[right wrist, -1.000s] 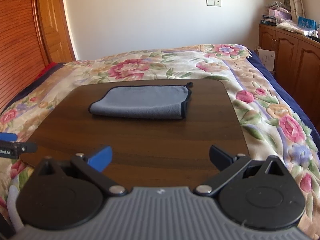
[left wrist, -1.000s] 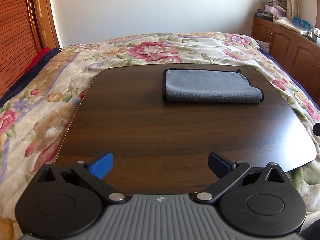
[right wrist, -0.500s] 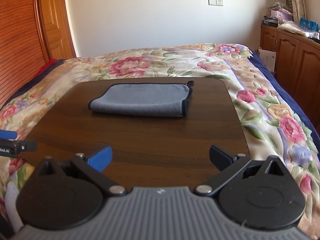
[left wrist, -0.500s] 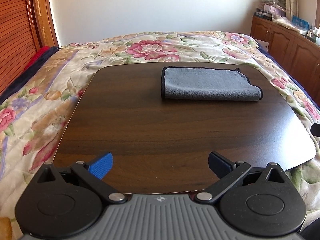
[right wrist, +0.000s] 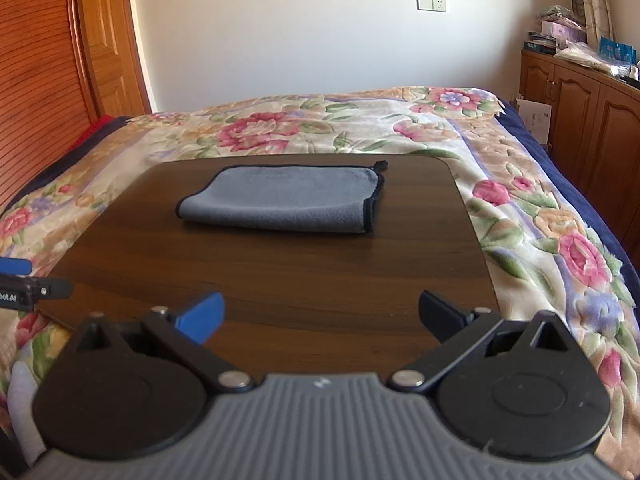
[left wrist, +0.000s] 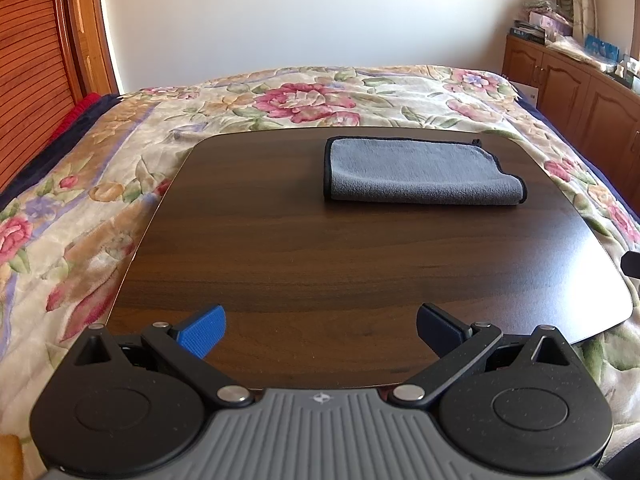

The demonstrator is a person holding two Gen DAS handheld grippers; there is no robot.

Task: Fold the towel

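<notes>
left tongs [left wrist: 320,330]: agape | right tongs [right wrist: 320,316]: agape | folded towel [left wrist: 420,172] on board [left wrist: 320,260] | floral bedspread [left wrist: 100,200] around

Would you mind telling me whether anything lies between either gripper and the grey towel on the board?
Nothing visible does. Only bare dark wooden board lies between the open left gripper and the folded grey towel, and likewise ahead of the open right gripper.

partly cut-off lettering, perhaps "ooLAI", on left tongs [right wrist: 16,276]
</notes>
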